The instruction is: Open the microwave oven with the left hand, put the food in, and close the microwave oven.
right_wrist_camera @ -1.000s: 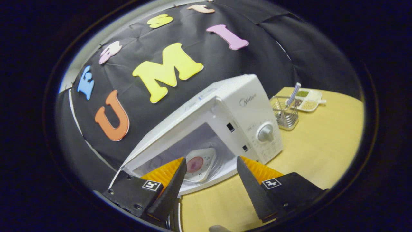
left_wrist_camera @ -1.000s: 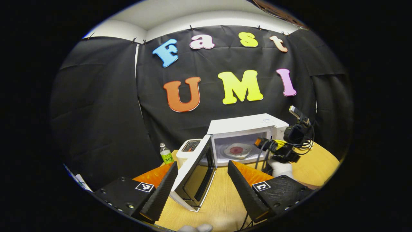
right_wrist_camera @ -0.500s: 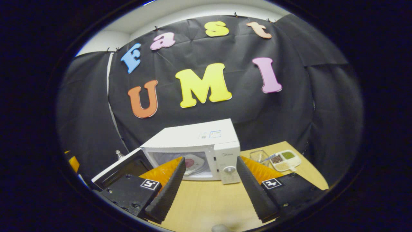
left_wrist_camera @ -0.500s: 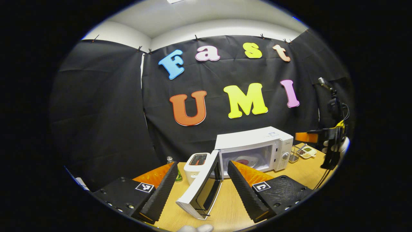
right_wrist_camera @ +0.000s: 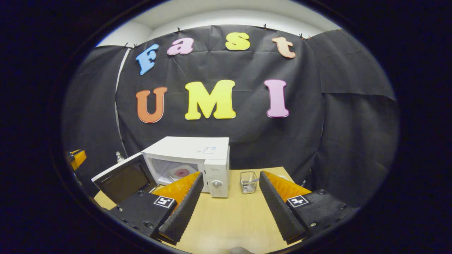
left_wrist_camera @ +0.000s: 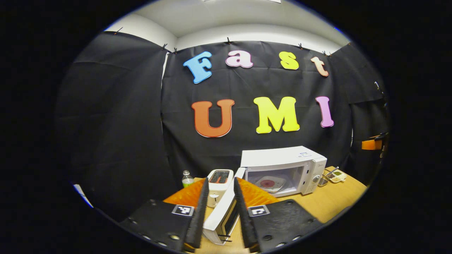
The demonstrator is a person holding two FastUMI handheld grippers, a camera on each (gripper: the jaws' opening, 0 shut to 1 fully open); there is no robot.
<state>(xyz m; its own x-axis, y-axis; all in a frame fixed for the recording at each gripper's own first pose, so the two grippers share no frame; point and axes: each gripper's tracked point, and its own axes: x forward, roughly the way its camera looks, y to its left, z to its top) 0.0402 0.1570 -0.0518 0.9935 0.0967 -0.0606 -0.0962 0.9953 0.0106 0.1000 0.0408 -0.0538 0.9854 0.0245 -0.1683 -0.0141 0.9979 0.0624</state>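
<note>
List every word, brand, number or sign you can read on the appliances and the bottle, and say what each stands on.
Nothing reads clearly.
Microwave, mark above its dial: too small to read.
Sticker on the microwave's top: blurred.
Bottle, green label: too small to read.
Toaster: no text visible.

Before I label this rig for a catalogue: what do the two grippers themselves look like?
Left gripper and right gripper look alike: each has two black wedge-shaped fingers with ribbed inner faces, ridged orange backing behind them, and black bodies with screws. Each body carries a small square black-and-white marker.
</note>
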